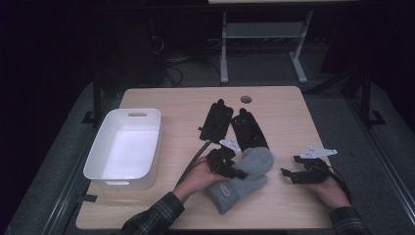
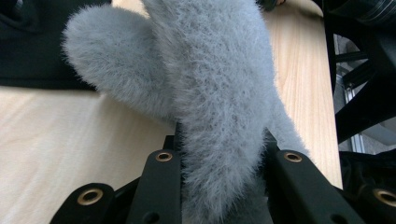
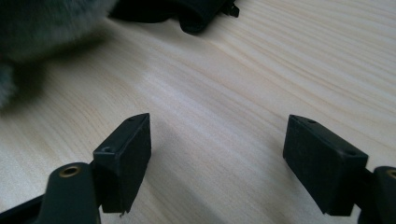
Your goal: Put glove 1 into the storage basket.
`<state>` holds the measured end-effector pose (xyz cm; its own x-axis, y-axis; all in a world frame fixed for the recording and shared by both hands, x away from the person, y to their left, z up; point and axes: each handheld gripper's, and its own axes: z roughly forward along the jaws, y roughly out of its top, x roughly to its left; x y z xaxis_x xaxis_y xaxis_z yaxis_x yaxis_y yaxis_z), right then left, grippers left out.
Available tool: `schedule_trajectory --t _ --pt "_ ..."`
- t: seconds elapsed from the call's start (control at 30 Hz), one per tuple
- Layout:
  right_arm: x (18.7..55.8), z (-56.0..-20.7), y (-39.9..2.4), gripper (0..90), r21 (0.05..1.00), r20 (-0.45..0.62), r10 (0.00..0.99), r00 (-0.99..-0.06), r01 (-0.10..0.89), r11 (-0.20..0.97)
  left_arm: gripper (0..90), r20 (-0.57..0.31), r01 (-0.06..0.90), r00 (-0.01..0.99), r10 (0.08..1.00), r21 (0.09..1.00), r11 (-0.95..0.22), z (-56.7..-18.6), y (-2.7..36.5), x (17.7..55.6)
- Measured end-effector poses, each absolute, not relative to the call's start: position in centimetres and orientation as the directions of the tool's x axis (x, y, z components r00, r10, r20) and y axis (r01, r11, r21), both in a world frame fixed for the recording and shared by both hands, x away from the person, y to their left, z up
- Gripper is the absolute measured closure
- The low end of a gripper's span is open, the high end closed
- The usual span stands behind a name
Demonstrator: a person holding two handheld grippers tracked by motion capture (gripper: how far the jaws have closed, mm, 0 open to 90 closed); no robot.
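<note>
- I am holding the left gripper (image 1: pixel 234 165) clamped on a grey fleecy mitten (image 1: pixel 249 164); in the left gripper view its two black jaws are pressing into the fleece (image 2: pixel 219 116) from both sides.
- The mitten is sitting near the front middle of the wooden table (image 1: pixel 166 98), its rounded end pointing toward the far side and its thumb (image 2: pixel 109 65) sticking out to one side.
- Just below it in the high view a second grey mitten (image 1: pixel 230 190) is lying flat on the table, the two touching or overlapping.
- Two black gloves (image 1: pixel 234 125) are lying side by side behind the mittens, toward the far edge.
- I am keeping the right gripper (image 1: pixel 289 175) low over bare table to the right, apart from the mittens; in the right gripper view (image 3: pixel 217 154) its jaws are standing wide apart with nothing between them but wood grain.
- A white bin (image 1: pixel 98 161) is sitting at the left of the table, well apart from both grippers.
</note>
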<state>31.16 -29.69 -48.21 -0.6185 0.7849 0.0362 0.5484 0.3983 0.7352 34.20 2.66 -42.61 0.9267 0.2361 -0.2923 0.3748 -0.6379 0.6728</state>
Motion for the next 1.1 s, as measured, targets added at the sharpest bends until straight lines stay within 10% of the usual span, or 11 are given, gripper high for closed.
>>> schedule_trajectory --t 1.1 --pt "31.5 -48.3 -29.5 8.7 0.716 0.036 0.812 -0.583 0.582 0.386 70.8 -0.235 0.401 0.909 0.344 0.722 -0.565 -36.4 8.9 35.4"
